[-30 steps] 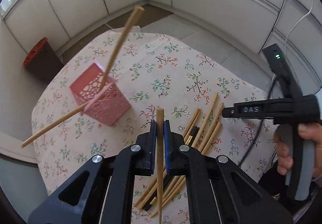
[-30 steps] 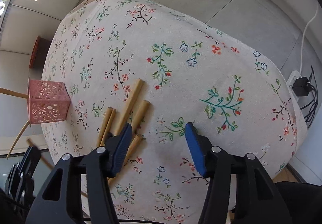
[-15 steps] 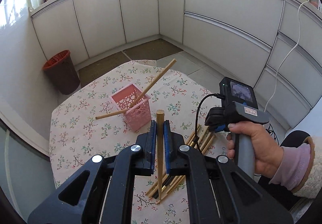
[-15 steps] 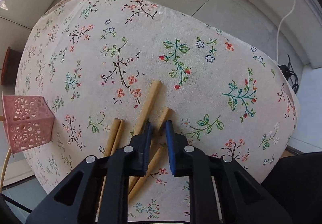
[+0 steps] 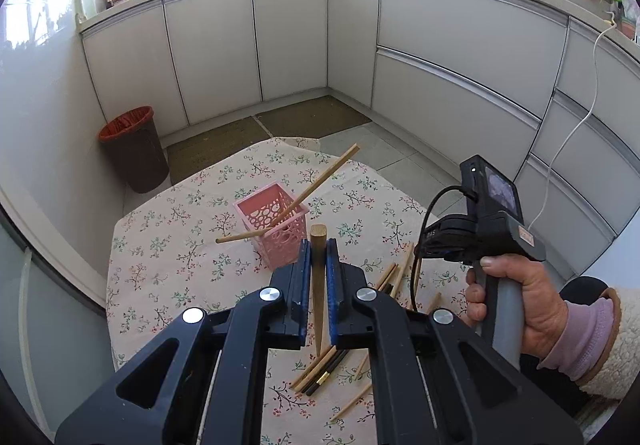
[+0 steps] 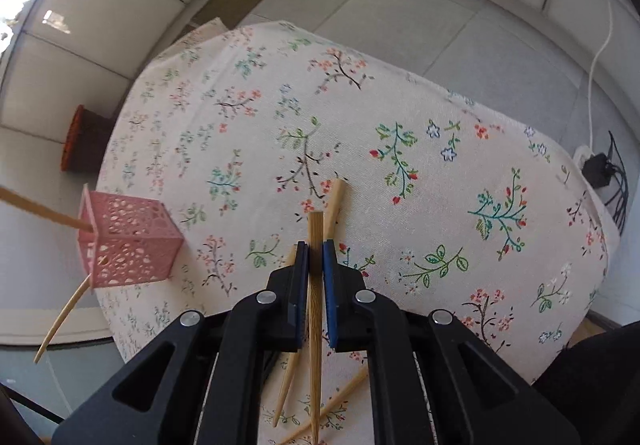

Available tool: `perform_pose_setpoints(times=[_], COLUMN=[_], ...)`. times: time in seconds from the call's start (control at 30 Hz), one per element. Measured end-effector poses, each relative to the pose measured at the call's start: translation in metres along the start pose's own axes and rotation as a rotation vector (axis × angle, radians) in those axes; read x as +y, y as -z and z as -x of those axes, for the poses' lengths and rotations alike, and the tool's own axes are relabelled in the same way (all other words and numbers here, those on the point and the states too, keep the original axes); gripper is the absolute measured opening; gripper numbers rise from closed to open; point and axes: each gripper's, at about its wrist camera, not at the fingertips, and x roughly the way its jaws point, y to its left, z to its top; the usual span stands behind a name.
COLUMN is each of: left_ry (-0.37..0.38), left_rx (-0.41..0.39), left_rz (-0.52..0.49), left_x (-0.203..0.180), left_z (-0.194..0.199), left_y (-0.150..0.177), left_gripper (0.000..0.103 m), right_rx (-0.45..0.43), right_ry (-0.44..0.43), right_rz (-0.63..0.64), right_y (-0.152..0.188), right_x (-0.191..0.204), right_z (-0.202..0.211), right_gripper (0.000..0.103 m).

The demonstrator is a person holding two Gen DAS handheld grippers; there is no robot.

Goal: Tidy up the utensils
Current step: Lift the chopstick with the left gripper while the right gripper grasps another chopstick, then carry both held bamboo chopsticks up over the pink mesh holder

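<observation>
Right tongs (image 6: pixel 316 265) just clamped a chopstick (image 6: pixel 315 245), left tongs (image 5: pixel 316 265) pinching another (image 5: pixel 318 245); we've 2 ready for basket (image 5: pixel 272 225) at 11 o'clock.

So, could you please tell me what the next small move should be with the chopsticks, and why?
Probably carry the left tool over the pink basket and drop its chopstick in. Both tools already clamp one chopstick each, the basket already holds two, and it stands just ahead of the left tool, while the right tool sits farther off.
</observation>
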Motion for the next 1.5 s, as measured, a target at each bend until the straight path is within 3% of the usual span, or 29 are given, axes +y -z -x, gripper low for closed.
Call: perform_pose_setpoints(times=[0.17, 0.47, 0.8, 1.03, 1.3, 1.5], left_ry=[-0.023, -0.054, -0.102, -0.151, -0.187, -0.214], left_rx=[-0.042, -0.083, -0.136, -0.192, -0.232, -0.213], left_rz=[0.045, 0.165, 0.189, 0.215, 0.292, 0.327], left_x=[-0.001, 0.008, 0.01, 0.021, 0.044, 0.066], left_z=[0.018, 0.043, 0.064, 0.064, 0.031, -0.003], left_y=[-0.004, -0.022, -0.065, -0.103, -0.124, -0.121], left_gripper=[0.006, 0.006, 0.006, 0.006, 0.006, 0.006], right_rx=[-0.099, -0.183, -0.285, -0.411, -0.566, -0.574], right_ry=[-0.091, -0.216, -0.336, -0.421, -0.42, -0.415], right_rz=[0.142, 0.283, 0.373, 0.406, 0.484, 0.513], right_y=[0.01, 0.017, 0.005, -0.016, -0.028, -0.035], right_x=[0.01, 0.024, 0.058, 0.099, 0.158, 0.181], right_z=[0.058, 0.147, 0.228, 0.274, 0.263, 0.216], right_gripper=[0.008, 0.008, 0.008, 0.008, 0.008, 0.008])
